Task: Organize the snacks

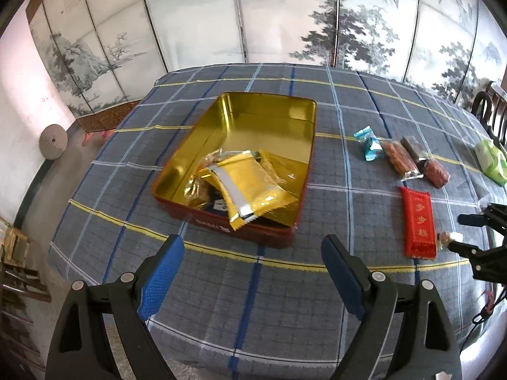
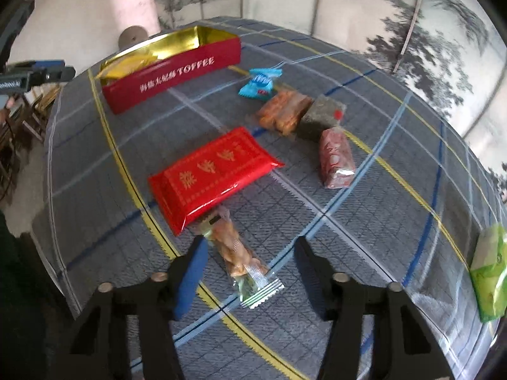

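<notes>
The right gripper (image 2: 250, 250) hangs low over the counter (image 2: 380, 221) with its jaws spread wide, one on each side of a clear-wrapped snack (image 2: 236, 253) lying on the checked cloth; neither jaw touches it. The far end of that snack sits just beside, perhaps under, the near corner of a flat red packet (image 2: 212, 174). Beyond it lie a pink-red wrapped piece (image 2: 336, 158), a dark block (image 2: 321, 114), an orange-brown snack (image 2: 283, 110) touching the block, and a blue candy (image 2: 259, 82) farthest out. A green pack (image 2: 489, 272) rests well apart at the right edge.

The left gripper (image 1: 252, 261) also has its jaws wide open, holding nothing, above bare cloth just in front of the red tin (image 1: 240, 231). The open tin, gold inside, holds a gold packet (image 1: 250, 183) lying over other wrappers at its near end; its far half shows only shiny metal. To the right of the tin on the counter lie the loose snacks, and the right gripper shows at that view's right edge.

A painted folding screen (image 1: 253, 15) stands behind the counter.
</notes>
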`<state>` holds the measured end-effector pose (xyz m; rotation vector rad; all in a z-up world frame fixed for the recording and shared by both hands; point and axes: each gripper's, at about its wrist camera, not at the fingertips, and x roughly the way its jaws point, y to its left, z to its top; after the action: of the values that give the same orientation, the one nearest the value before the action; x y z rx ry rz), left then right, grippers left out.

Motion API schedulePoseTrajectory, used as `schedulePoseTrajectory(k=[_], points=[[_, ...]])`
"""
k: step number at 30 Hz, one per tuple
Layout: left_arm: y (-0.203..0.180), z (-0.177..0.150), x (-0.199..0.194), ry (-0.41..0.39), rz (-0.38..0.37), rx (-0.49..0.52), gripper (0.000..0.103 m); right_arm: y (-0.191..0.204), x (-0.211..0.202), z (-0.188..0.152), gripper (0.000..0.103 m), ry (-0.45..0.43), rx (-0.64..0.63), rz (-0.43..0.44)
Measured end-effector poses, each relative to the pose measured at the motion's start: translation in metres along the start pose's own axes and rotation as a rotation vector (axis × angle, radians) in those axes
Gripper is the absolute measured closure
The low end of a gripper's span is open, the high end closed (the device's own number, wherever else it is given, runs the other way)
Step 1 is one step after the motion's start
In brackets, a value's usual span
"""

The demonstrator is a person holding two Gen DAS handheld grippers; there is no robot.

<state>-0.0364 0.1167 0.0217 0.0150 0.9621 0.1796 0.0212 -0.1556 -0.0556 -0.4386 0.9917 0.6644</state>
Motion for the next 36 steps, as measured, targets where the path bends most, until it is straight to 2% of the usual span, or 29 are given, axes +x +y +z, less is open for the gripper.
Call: schedulePoseTrajectory(k=[5, 10, 19, 24, 30, 36], points=[[-0.006, -0.004, -0.001, 0.009, 0.011, 0.004, 0.017, 0.002, 0.01, -0.002, 0.066, 0.013, -0.022, 0.033], [-0.01, -0.005, -0.003, 0.011, 0.014, 0.002, 0.017, 0.006, 0.009, -0.005, 0.078, -0.015, -0.024, 0.01], [-0.023, -0.005, -0.001, 0.019, -0.011, 0.031, 0.017, 0.001, 0.007, -0.01, 0.081, -0.063, 0.064, -0.032], [-0.035, -0.004, 0.003, 0.026, -0.032, 0.04, 0.017, -0.018, 0.005, -0.015, 0.081, -0.083, 0.171, -0.111], [-0.063, 0.0, 0.008, 0.03, -0.08, 0.083, 0.017, -0.05, 0.006, -0.017, 0.081, -0.091, 0.298, -0.271], [-0.106, 0.007, 0.022, 0.034, -0.173, 0.142, 0.017, -0.079, 0.006, -0.023, 0.081, -0.122, 0.45, -0.382]])
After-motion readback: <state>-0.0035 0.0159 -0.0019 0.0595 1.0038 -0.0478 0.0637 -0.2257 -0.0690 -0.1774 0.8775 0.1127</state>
